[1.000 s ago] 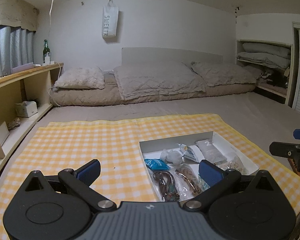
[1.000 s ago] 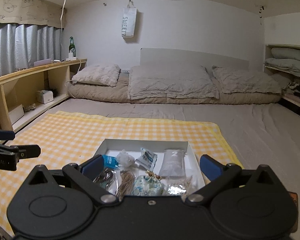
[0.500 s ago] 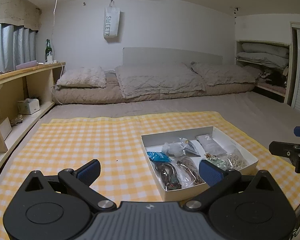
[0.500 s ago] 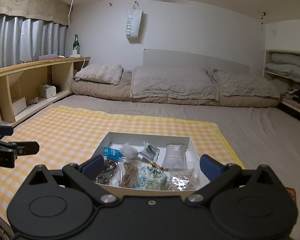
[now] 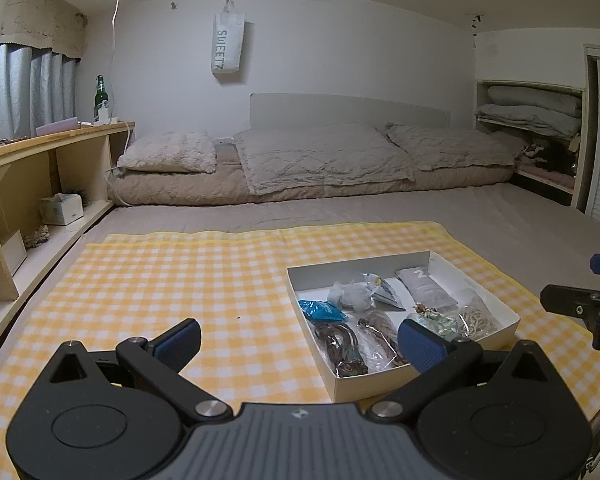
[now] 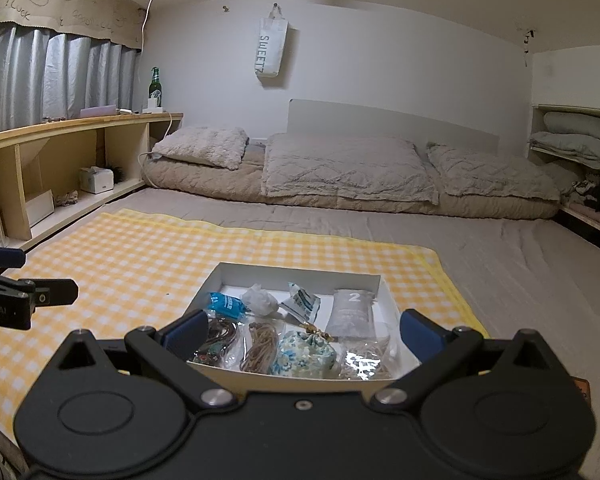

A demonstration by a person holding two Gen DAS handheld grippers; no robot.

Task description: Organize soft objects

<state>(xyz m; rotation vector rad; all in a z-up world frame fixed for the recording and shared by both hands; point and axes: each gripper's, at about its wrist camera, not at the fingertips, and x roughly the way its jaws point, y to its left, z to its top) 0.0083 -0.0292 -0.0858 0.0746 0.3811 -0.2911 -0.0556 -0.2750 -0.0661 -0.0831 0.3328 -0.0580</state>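
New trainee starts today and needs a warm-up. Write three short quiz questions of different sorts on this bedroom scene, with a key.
1. True or false: the white box sits on the yellow checked cloth.
2. Multiple choice: the floral pouch in the box lies (A) at the far wall, (B) in the near row, right of the tan cord bundle, (C) outside on the cloth.
3. Fill in: the grey pouch bears the digit ___.

Key
1. True.
2. B.
3. 2.

For reference, the left tool and the right tool are both open and hold nothing.
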